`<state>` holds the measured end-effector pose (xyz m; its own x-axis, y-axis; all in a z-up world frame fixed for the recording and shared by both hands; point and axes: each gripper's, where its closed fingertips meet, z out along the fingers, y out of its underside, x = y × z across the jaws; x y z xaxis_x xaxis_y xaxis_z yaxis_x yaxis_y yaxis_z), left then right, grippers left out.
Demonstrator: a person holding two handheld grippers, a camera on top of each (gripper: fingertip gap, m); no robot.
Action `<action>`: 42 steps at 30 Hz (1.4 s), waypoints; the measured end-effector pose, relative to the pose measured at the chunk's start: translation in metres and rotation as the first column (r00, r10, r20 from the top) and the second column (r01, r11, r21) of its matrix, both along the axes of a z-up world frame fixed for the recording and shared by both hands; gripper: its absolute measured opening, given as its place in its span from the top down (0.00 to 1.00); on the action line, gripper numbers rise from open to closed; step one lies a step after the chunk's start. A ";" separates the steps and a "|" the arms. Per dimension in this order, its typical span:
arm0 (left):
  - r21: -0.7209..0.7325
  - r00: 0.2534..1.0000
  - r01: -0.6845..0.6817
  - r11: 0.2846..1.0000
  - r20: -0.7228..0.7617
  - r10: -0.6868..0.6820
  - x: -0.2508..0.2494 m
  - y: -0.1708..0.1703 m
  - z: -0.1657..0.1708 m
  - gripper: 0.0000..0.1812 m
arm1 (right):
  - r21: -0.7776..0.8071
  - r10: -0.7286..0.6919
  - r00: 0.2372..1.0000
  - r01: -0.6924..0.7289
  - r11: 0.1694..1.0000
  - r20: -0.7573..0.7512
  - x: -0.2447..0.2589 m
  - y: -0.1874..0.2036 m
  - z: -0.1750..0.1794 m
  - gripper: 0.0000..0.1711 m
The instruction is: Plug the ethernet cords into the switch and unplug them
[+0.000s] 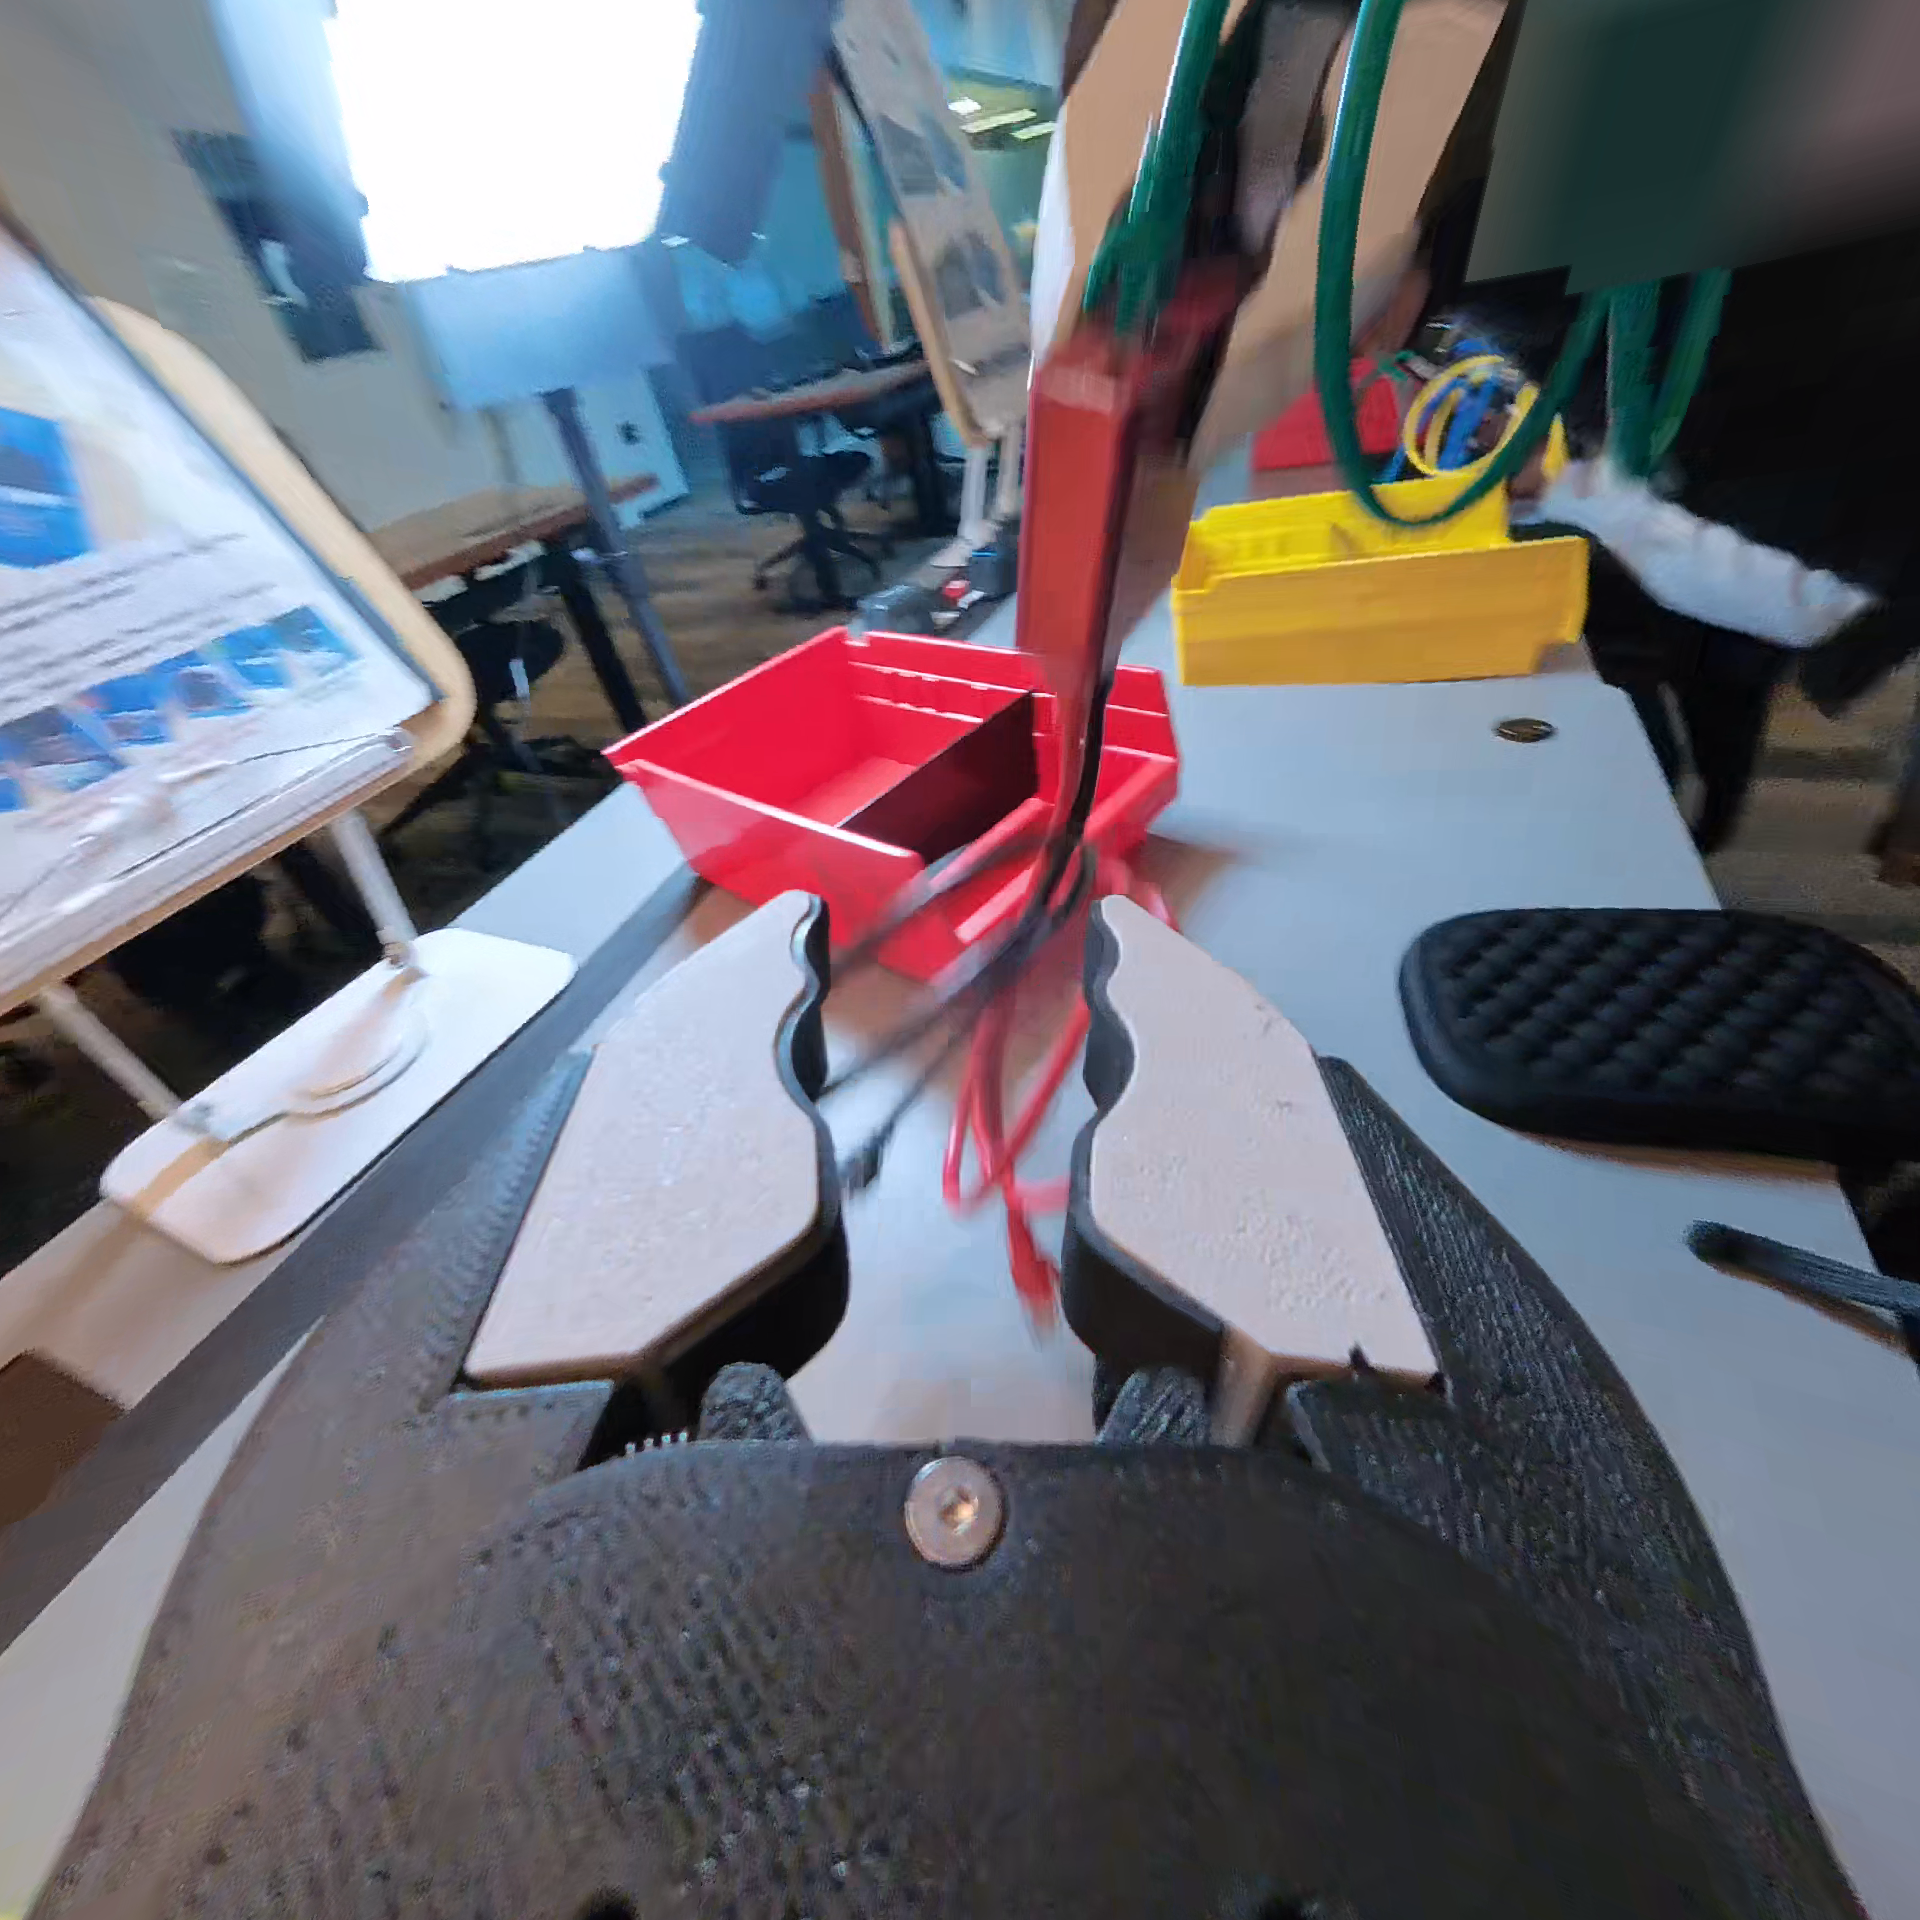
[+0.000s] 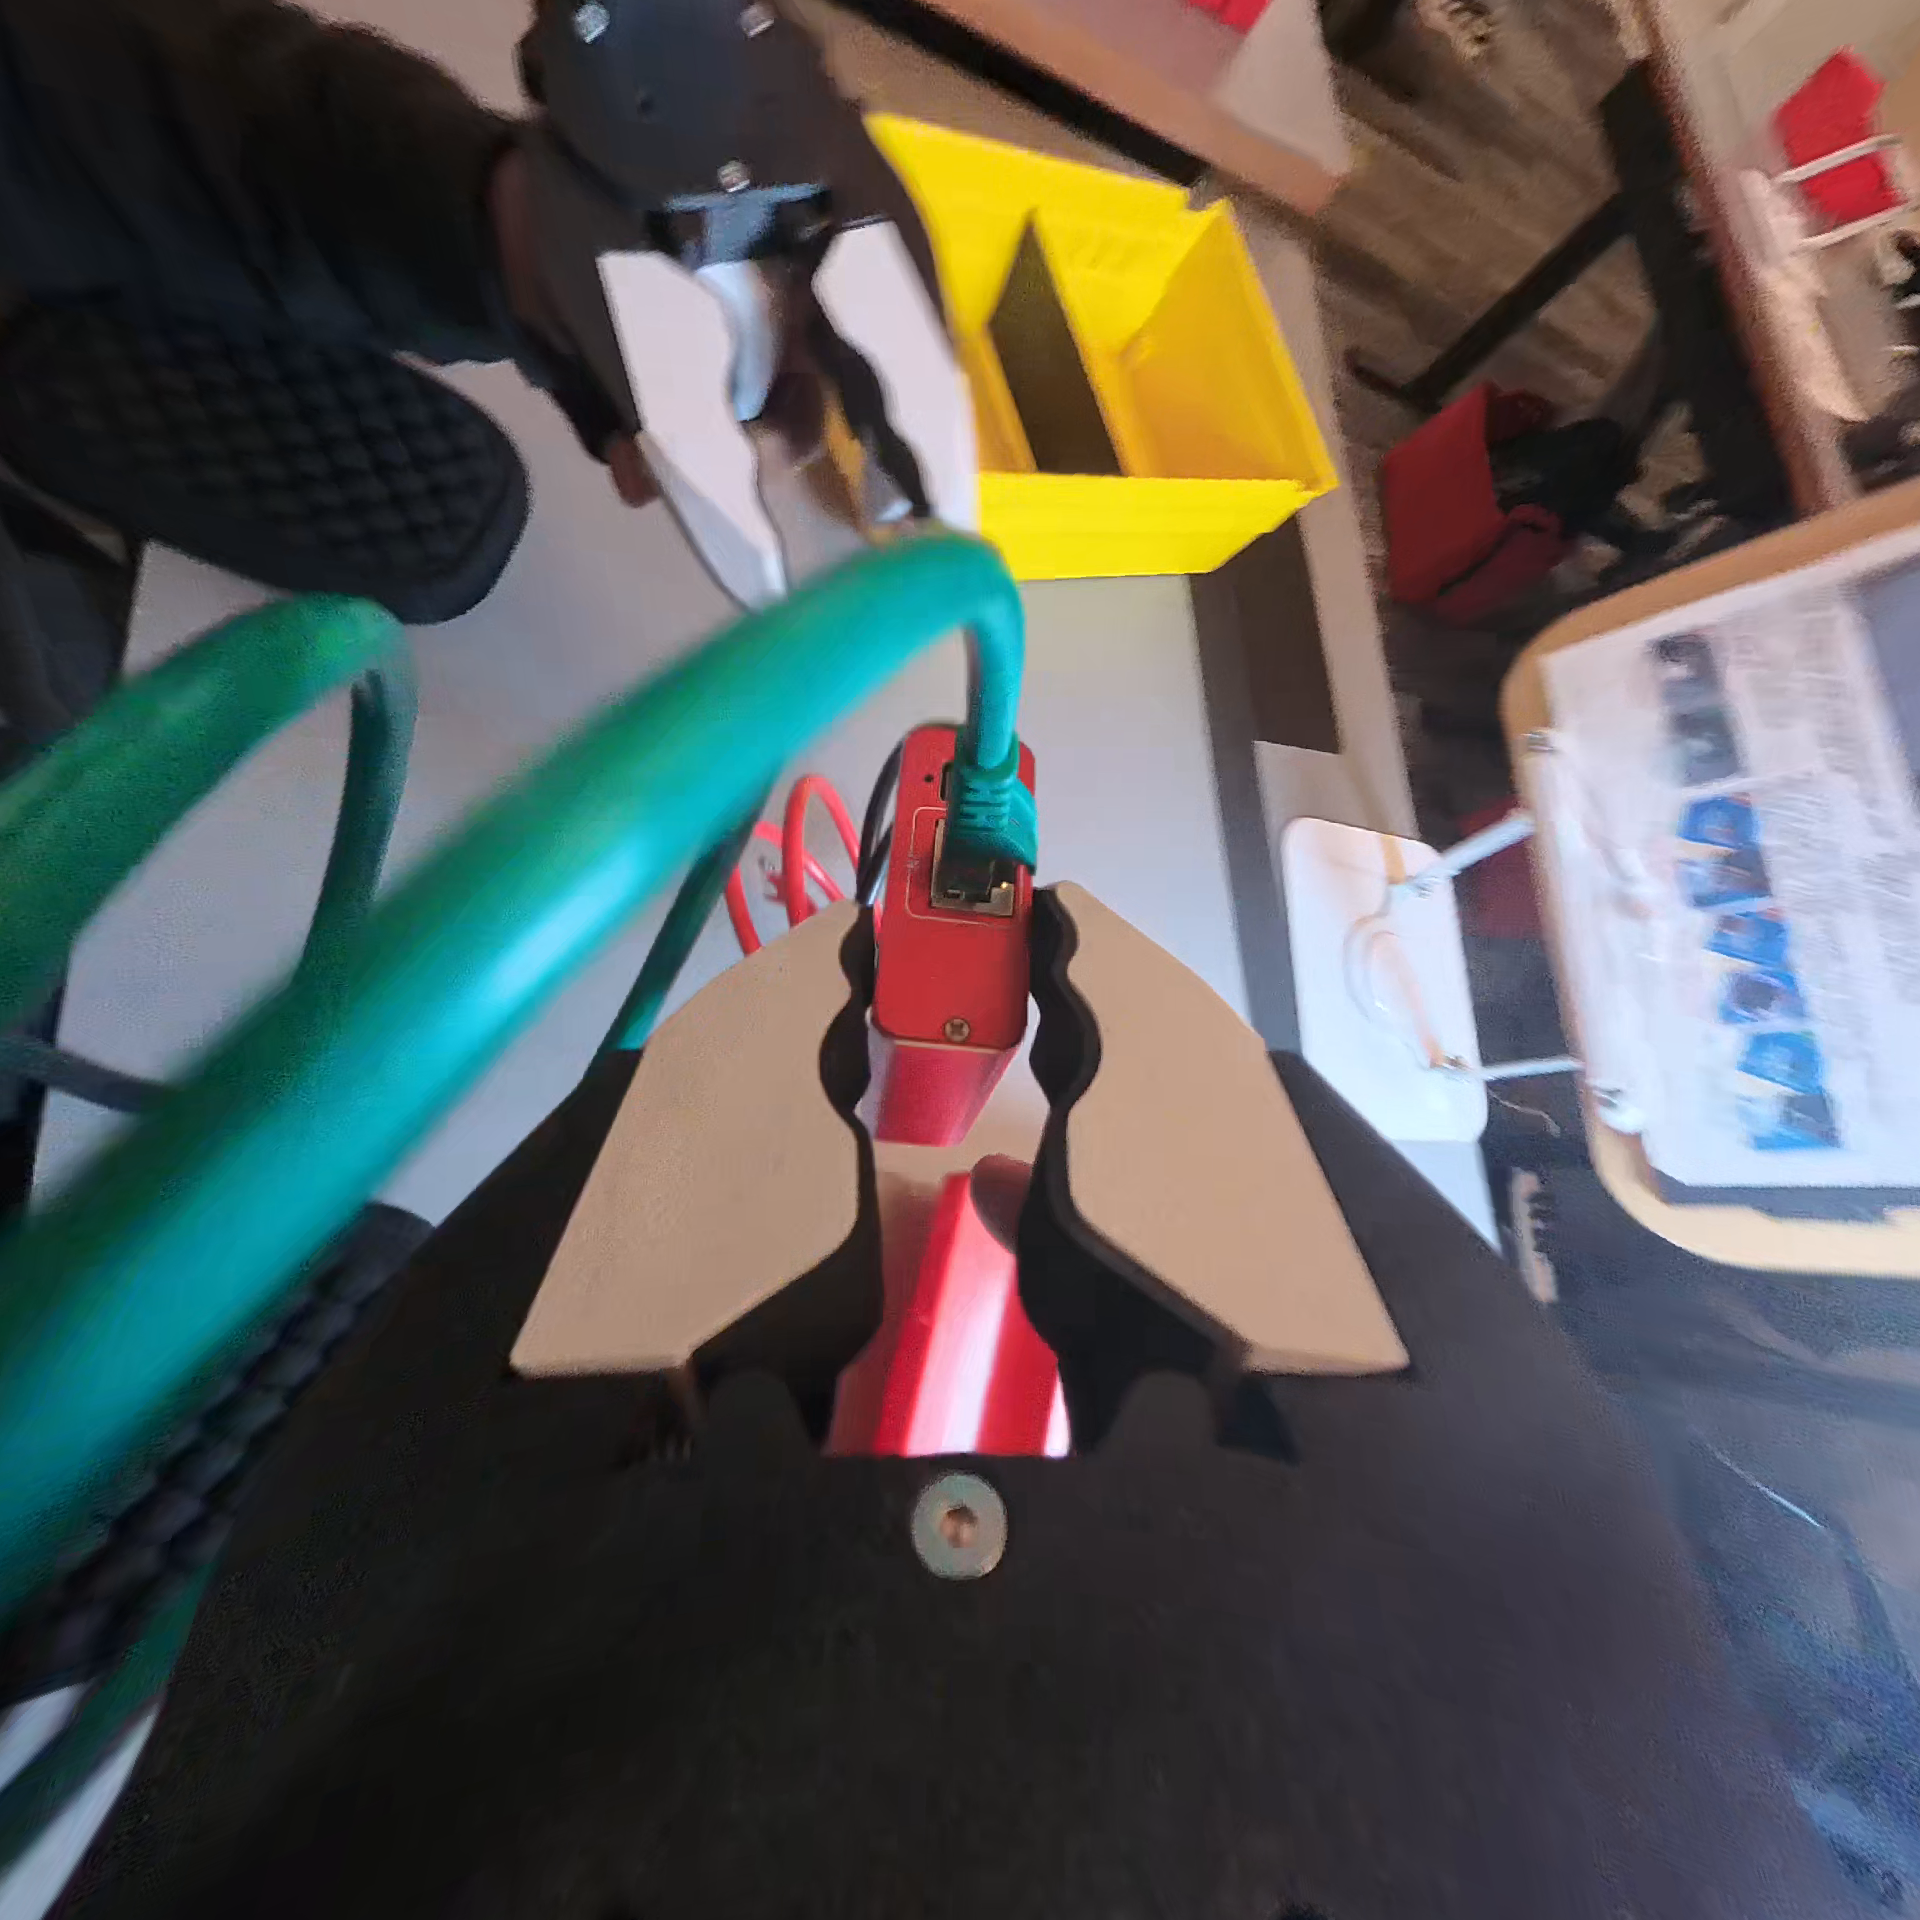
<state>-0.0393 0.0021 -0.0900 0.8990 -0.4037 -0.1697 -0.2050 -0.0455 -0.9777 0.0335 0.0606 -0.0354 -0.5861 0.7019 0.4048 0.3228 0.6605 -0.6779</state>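
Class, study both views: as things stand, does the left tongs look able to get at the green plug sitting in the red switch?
Probably yes. The left tongs are open and hold nothing, close above the green ethernet plug. The right tongs grip the red metal switch lower down, leaving the plug exposed; only loops of green cable crowd one side.

Right gripper (image 2: 951, 997): jaws closed in on the red switch (image 2: 951, 966), the wavy black inner edges pressing both long sides of its body. Tan fingers (image 2: 1174, 1143) form a narrow V; body of the tool black, textured. Gripper points downward toward the worktop (image 2: 582, 665), holding the switch up off it.

Left gripper (image 1: 956, 1081): jaws apart, a clear gap between them, clamped on nothing. Fingers (image 1: 675, 1143) tan-faced with black wavy edges, angled low over the worktop. In the right wrist view this gripper (image 2: 831, 520) shows from farther off, tips pointing down, a dark sleeve (image 2: 260, 187) behind it. Some motion blur on both.
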 end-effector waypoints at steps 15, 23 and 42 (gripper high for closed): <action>-0.024 0.970 -0.131 0.991 0.204 0.134 -0.053 -0.020 -0.069 1.00 | -0.026 -0.471 0.871 0.473 0.881 -0.141 -0.015 0.208 0.085 0.84; -0.118 0.960 -0.158 0.980 0.215 0.181 -0.061 -0.015 -0.091 0.97 | -0.287 -0.577 0.816 0.546 0.787 -0.028 -0.041 0.282 -0.028 0.85; -0.217 0.973 -0.117 0.969 0.172 0.156 -0.052 -0.007 -0.121 0.94 | 0.557 -0.849 0.523 0.683 0.473 0.079 -0.032 0.407 -0.143 0.79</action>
<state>-0.0909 -0.0051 -0.2114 0.9558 -0.2833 0.0790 0.0019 -0.2627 -0.9649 0.0019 0.4674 -0.1788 -0.0341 0.7332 0.6792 0.9656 0.1994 -0.1668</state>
